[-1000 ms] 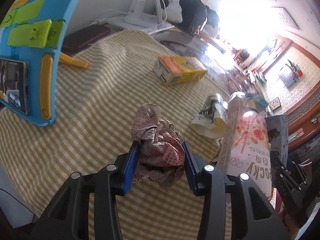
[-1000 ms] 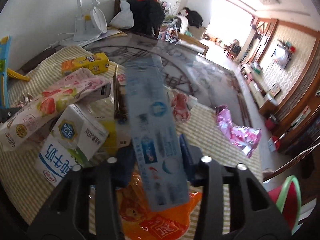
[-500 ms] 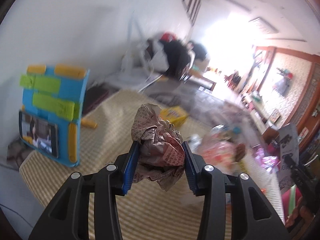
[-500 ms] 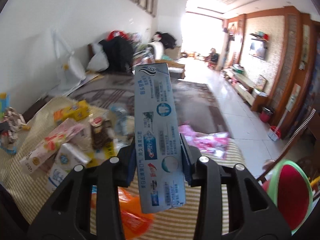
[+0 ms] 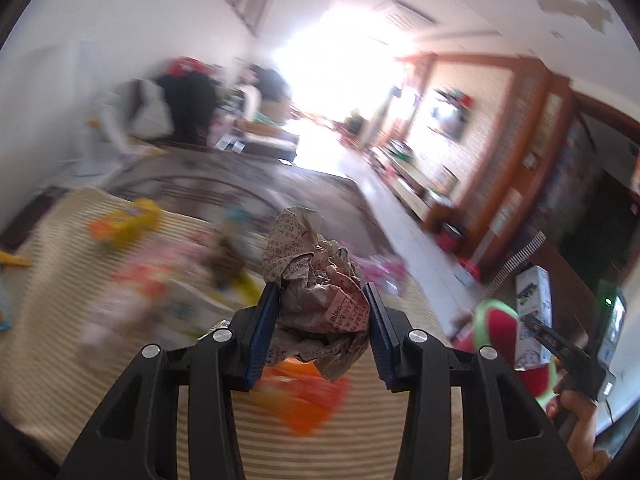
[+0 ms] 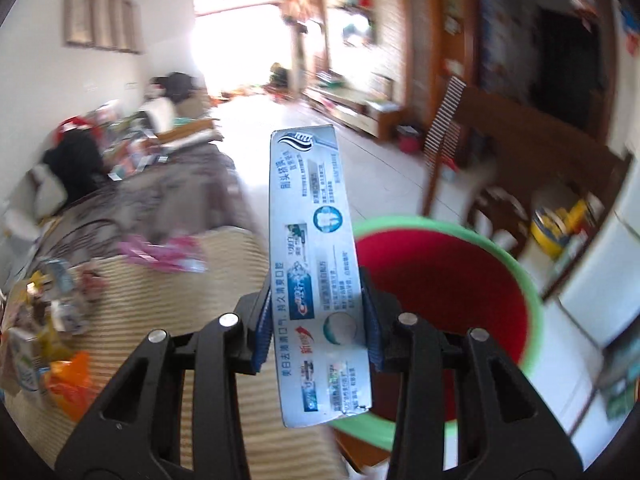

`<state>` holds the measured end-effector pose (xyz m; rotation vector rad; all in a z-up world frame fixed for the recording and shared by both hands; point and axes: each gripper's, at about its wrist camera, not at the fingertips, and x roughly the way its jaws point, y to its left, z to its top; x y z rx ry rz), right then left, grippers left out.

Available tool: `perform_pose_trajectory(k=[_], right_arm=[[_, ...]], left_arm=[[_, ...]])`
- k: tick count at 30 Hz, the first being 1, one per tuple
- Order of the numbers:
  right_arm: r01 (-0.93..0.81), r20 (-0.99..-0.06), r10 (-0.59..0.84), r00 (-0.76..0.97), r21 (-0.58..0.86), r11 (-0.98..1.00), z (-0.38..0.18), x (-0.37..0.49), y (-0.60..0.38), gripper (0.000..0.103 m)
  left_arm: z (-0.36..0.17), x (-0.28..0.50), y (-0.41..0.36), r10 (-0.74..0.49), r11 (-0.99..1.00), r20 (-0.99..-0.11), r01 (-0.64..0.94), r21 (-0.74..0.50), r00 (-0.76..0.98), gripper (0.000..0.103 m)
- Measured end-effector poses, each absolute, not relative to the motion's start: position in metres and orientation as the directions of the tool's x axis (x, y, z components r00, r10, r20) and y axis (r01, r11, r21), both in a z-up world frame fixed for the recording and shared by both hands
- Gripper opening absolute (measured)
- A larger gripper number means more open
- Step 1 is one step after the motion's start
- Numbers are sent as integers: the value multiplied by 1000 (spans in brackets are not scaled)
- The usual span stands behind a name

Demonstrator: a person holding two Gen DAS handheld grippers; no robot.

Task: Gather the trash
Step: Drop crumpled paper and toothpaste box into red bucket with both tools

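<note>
My left gripper (image 5: 320, 330) clamps a crumpled newspaper wad (image 5: 316, 300) above the striped tablecloth (image 5: 360, 432) and its blurred orange wrapper (image 5: 300, 396), while my right gripper (image 6: 316, 320) grips a toothpaste box (image 6: 316, 280) upright beside the green-rimmed red bin (image 6: 460, 280), pink wrappers (image 6: 164, 256) lying far left.

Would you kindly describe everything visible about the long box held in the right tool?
The toothpaste box is a long, flat, silvery-blue carton, apparently cardboard, printed with Chinese text, tooth icons and a toothbrush picture at its far end. Its near end looks torn. The right tool clamps its long edges near the lower half, holding it lengthwise, pointing away from the camera, partly in front of the green-rimmed red bin.
</note>
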<state>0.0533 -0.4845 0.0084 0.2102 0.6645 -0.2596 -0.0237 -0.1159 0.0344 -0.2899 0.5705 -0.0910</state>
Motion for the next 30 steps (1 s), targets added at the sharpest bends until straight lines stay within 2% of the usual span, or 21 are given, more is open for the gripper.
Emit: perform_pose_trajectory(k=[6,8,9,10,13,17,22,24,26,30], right_arm=[[384,-689,-169,705,170,908,-9,50,-526,38],[409,-693,-176,700,186,893,-11,51,-529,49],[426,-683,-194,705,189,885,-10,47,-531,66],[456,-661,-234,713,184,871,-6,43,-533,77],[545,-592,-361,721,163,823,6,30,-541,88],[655,-526,-478,704,221,722,15,9,-560,92],[720,-500,-543,675,286,632,15,-11,-580,93],[726,-494,-553,671,286,626,15,-12,-583,93],[722,-493,-553,672,271,636,16,-10,-582,94],[696,-492,-537,685,226,681,19,-4,-570,96]], left_arm=[[17,-6,-184,-317,933,-556,149,-327,768,41],[13,1,-201,-379,914,-563,202,-352,734,41],[9,3,-209,-405,905,-565,224,-363,719,41],[7,7,-216,-428,895,-568,245,-372,703,41],[2,23,-251,-493,867,-577,312,-388,651,41],[0,40,-297,-568,823,-581,392,-412,583,41],[1,57,-353,-646,759,-584,494,-423,492,41],[-5,62,-371,-662,739,-601,523,-425,448,45],[-10,66,-381,-630,765,-627,509,-396,459,68],[-7,59,-362,-613,783,-611,486,-388,501,70]])
